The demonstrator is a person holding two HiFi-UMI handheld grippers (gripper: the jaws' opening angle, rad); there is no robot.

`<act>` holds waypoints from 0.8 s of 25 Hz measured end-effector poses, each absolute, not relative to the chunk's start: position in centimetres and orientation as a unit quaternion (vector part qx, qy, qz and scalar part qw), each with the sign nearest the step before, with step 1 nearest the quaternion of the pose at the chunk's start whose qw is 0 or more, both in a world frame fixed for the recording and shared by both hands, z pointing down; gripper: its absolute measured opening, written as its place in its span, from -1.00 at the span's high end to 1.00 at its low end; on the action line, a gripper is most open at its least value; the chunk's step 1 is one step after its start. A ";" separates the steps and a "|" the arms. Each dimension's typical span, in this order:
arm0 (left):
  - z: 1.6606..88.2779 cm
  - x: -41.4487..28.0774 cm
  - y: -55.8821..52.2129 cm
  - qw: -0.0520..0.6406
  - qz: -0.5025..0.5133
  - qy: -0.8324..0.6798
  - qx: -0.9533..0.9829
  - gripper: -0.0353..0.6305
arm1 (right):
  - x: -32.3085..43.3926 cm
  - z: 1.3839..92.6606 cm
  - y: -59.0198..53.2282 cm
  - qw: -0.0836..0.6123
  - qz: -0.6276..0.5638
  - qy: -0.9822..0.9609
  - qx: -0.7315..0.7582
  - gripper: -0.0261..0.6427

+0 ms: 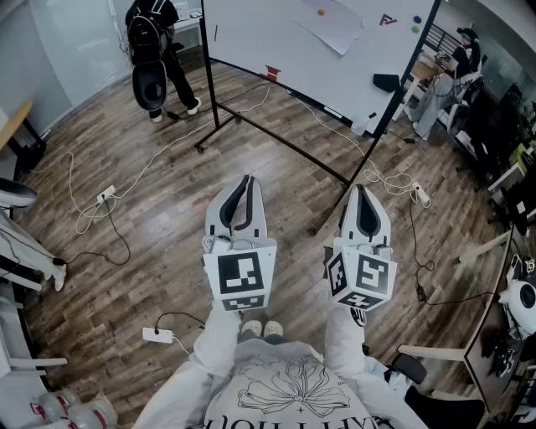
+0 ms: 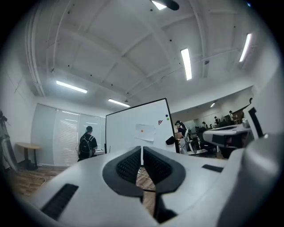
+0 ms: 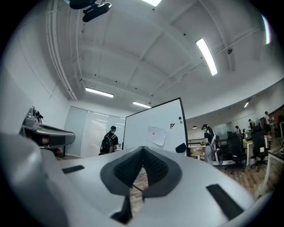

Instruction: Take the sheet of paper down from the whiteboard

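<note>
Paper, one sheet, carries one orange magnet on one whiteboard.

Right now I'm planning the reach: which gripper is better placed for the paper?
Probably right: the right gripper lines up closer with the paper than the left gripper; both shut, far off.

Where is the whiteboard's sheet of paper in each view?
Head view: sheet of paper at top, right of centre.
Left gripper view: sheet of paper at centre.
Right gripper view: sheet of paper just right of centre.
Shared landmark: orange dot on it.
</note>
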State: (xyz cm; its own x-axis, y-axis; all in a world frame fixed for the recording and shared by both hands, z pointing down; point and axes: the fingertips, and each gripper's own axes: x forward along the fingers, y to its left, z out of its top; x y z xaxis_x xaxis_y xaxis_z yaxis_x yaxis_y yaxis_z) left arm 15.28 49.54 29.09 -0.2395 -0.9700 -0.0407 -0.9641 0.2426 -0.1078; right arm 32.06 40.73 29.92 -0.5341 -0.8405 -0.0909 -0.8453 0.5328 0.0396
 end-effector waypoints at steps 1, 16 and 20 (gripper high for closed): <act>29.1 15.2 49.5 0.049 -0.030 0.787 -0.614 0.85 | 32.0 29.9 40.7 0.030 0.039 0.875 -0.482 0.91; 30.0 15.5 47.3 0.046 -0.038 0.790 -0.610 0.85 | 32.5 30.9 38.2 0.027 0.039 0.874 -0.484 0.91; 30.4 15.4 46.3 0.044 -0.039 0.793 -0.606 0.85 | 32.2 31.5 37.1 0.014 0.039 0.880 -0.473 0.91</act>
State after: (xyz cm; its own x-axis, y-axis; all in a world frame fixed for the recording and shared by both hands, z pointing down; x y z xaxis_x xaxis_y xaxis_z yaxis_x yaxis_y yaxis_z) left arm 15.43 46.33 30.42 -0.2605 -0.9652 -0.0220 -0.9583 0.2613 -0.1157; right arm 32.20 37.09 31.49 -0.5518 -0.8316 -0.0622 -0.8339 0.5491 0.0557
